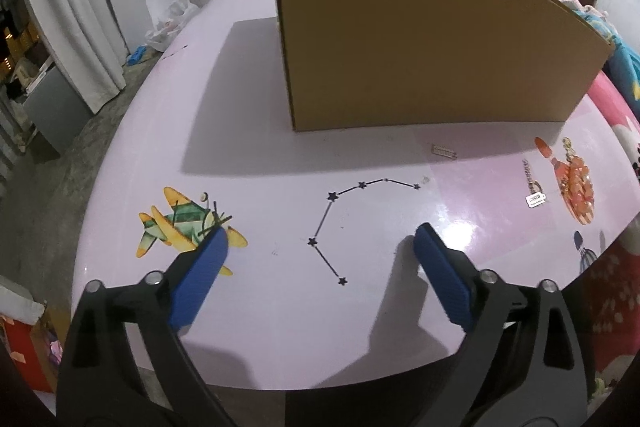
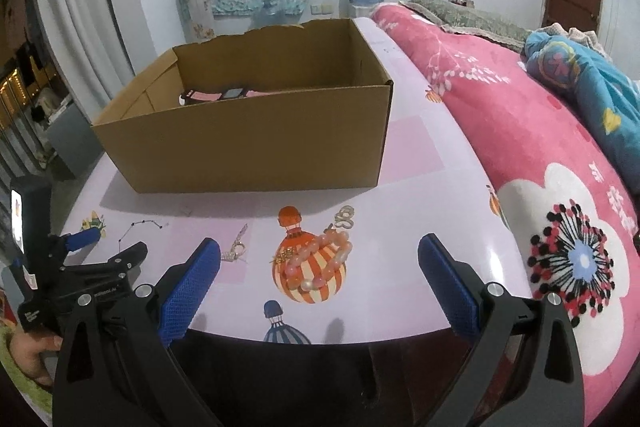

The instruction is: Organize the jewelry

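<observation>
Up front in the left wrist view, the left gripper (image 1: 320,247) fills the bottom of the frame with its blue-padded jaws spread wide and nothing between them, above a glossy lilac table (image 1: 260,307) printed with a star constellation and a yellow aeroplane. A tall brown cardboard box (image 1: 432,39) stands in the upper middle of the frame, its plain wall facing the camera. At the right edge lies a pink bead bracelet (image 1: 580,183) with a gold trinket beside it, and just left of it a silvery tagged chain (image 1: 532,183). A small silver clasp piece (image 1: 444,151) rests near the box's base.

Next, the right wrist view shows the right gripper (image 2: 320,267) at the bottom, jaws likewise wide apart and empty. The bracelet (image 2: 320,259) lies between them in the frame's centre, on a printed orange striped balloon, with a pale gold looped ornament (image 2: 345,217) above it and the chain (image 2: 238,247) to its left. The open box (image 2: 248,147) sits behind, a pink and black item inside. The left gripper (image 2: 100,247) appears at the lower left.
</observation>
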`<state>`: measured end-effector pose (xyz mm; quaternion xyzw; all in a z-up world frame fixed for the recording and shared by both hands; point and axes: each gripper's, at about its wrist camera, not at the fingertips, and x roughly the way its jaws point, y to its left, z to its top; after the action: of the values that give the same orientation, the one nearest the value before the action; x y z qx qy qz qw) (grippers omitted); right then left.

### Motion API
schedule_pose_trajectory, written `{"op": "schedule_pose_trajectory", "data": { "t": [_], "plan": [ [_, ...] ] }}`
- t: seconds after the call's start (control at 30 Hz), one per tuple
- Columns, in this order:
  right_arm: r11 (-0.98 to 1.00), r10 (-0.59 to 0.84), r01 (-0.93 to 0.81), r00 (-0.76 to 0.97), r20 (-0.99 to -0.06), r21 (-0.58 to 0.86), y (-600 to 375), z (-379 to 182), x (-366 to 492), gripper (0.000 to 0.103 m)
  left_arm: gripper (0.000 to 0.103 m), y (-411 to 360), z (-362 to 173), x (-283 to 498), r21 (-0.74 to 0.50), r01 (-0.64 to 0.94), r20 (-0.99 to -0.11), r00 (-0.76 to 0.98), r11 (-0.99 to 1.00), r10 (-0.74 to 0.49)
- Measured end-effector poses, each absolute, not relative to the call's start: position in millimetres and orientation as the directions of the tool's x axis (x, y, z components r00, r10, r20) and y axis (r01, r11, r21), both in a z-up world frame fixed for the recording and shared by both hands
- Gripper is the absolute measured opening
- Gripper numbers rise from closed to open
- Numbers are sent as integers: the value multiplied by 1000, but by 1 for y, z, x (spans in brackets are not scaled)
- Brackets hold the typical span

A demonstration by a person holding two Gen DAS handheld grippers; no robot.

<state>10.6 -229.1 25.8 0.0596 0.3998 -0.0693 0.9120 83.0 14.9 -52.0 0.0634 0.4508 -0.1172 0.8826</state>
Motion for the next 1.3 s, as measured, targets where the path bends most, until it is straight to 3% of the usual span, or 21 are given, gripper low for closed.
{"op": "schedule_pose_trajectory", "data": {
  "t": [0.23, 0.57, 0.97, 1.3],
  "plan": [
    [983, -64, 170, 646, -760, 62, -234, 4, 16, 96, 95, 19, -55, 81, 10, 266, -801, 579, 964, -152],
    [989, -106, 145, 687, -718, -7, -234, 8, 15, 96, 96, 19, -53, 88, 21, 278, -826, 545, 960, -140],
    [985, 154, -76, 780, -607, 154, -225, 14, 12, 96, 96, 21, -54, 82, 10, 292, -823, 546, 956, -158],
    [968, 219, -97, 779, -587, 232, -219, 20, 11, 96, 96, 22, -56, 85, 11, 303, -819, 550, 953, -165]
  ]
}}
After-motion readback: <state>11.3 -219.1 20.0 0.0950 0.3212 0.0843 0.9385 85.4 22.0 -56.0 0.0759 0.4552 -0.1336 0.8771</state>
